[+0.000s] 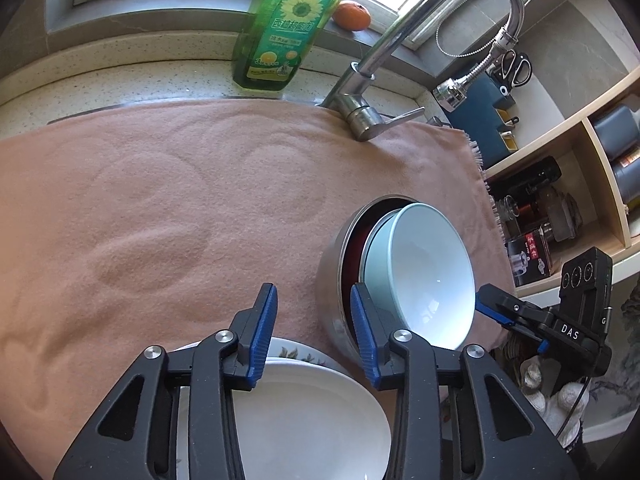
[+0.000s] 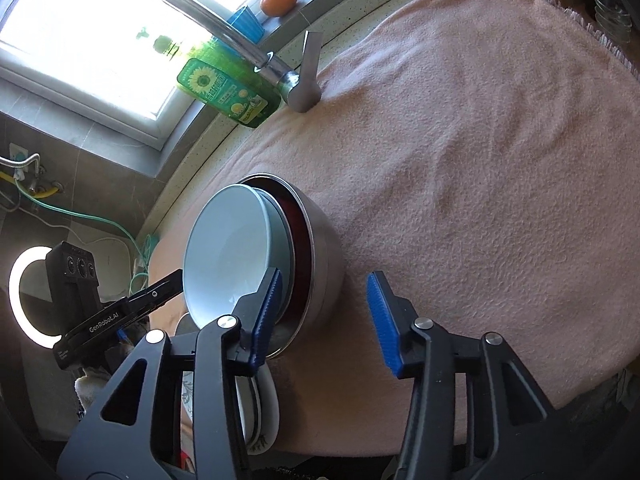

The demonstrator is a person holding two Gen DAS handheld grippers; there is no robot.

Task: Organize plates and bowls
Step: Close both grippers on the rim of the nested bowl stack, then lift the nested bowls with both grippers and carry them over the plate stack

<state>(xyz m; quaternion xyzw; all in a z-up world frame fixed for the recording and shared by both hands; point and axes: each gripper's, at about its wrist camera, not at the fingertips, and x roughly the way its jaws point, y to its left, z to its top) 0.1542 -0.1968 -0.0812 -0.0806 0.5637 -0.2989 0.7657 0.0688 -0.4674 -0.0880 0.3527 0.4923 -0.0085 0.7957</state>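
A steel bowl (image 1: 334, 276) stands on the pink towel (image 1: 180, 200) with a dark red bowl, a pale blue bowl (image 1: 380, 256) and a white bowl (image 1: 432, 272) nested inside it. A stack of white plates (image 1: 312, 412) lies beside it, under my left gripper (image 1: 314, 328), which is open and empty above the plates. My right gripper (image 2: 324, 316) is open and empty, its left finger by the steel bowl (image 2: 320, 256); the white bowl (image 2: 228, 256) and the plates (image 2: 264, 408) show there too. The right gripper also shows in the left wrist view (image 1: 504, 316).
A chrome faucet (image 1: 400, 40) rises behind the towel. A green dish soap bottle (image 1: 284, 28) and an orange (image 1: 352, 16) stand on the sill. Wooden shelves (image 1: 580, 184) with jars are to the right. A ring light (image 2: 28, 296) is at the left.
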